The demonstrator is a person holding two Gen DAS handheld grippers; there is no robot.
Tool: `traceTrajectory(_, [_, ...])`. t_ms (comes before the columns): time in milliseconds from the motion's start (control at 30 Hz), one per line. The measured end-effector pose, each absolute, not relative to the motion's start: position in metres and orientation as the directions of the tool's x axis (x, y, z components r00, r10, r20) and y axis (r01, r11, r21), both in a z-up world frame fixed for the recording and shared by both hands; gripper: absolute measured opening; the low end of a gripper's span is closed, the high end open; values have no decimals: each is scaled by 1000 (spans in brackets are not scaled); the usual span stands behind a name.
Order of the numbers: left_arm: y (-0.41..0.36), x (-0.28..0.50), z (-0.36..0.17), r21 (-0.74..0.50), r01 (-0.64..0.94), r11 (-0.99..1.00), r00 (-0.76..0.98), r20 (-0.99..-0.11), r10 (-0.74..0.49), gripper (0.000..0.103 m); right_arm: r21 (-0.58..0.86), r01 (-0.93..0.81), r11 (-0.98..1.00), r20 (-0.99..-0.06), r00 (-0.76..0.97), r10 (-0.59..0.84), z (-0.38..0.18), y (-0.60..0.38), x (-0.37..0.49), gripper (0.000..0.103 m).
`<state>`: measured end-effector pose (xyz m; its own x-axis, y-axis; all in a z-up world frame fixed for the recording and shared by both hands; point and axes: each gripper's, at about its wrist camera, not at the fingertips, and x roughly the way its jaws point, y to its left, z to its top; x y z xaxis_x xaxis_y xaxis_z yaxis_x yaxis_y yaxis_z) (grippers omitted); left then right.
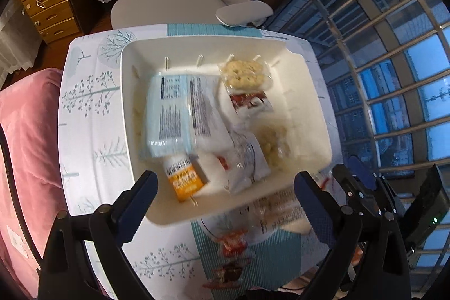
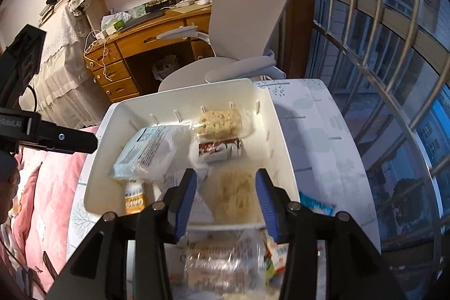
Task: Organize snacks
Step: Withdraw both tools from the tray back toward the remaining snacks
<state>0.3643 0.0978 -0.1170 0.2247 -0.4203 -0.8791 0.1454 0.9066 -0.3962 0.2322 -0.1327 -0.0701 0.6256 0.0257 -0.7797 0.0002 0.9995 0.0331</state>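
Looks maybe two-thirds done: the white bin on the tree-print table already holds the big pale-blue bag, cracker packs and orange box, a few wrapped snacks wait at the near edge, both left gripper and right gripper spread wide, empty.

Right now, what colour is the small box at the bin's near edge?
Orange with a white top, the small box in the white bin; clearest in the left wrist view.

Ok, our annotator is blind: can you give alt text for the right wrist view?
The open right gripper hovers over a white bin holding wrapped snacks, including a pale blue packet. More clear-wrapped snacks lie on the table below.
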Motion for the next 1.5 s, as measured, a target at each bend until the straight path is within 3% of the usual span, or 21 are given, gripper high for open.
traceTrajectory(300, [122, 296, -113, -449, 155, 880, 210, -855, -474, 97, 43, 82, 996, -780, 625, -17, -67, -122, 168, 45])
traceTrajectory(700, [135, 222, -134, -407, 184, 895, 174, -883, -437, 96, 98, 157, 983, -807, 590, -14, -83, -118, 98, 45])
traceTrajectory(967, [131, 198, -152, -364, 223, 904, 145, -905, -400, 95, 60, 179, 982, -846, 532, -46, -104, -125, 71, 45])
traceTrajectory(1067, [130, 193, -157, -348, 228, 909, 147, -911, -386, 95, 40, 170, 985, -857, 512, -54, -113, -132, 66, 46])
traceTrajectory(1133, [126, 190, -162, -332, 228, 915, 146, -918, -370, 95, 21, 159, 987, -864, 499, -62, -118, -137, 65, 53])
traceTrajectory(1233, [118, 186, -169, -313, 214, 925, 140, -928, -346, 95, -2, 123, 992, -873, 483, -62, -126, -146, 65, 55])
traceTrajectory(1500, [92, 175, -194, -292, 85, 953, 101, -949, -300, 95, -40, -36, 999, -905, 426, -21, -144, -174, 79, 60])
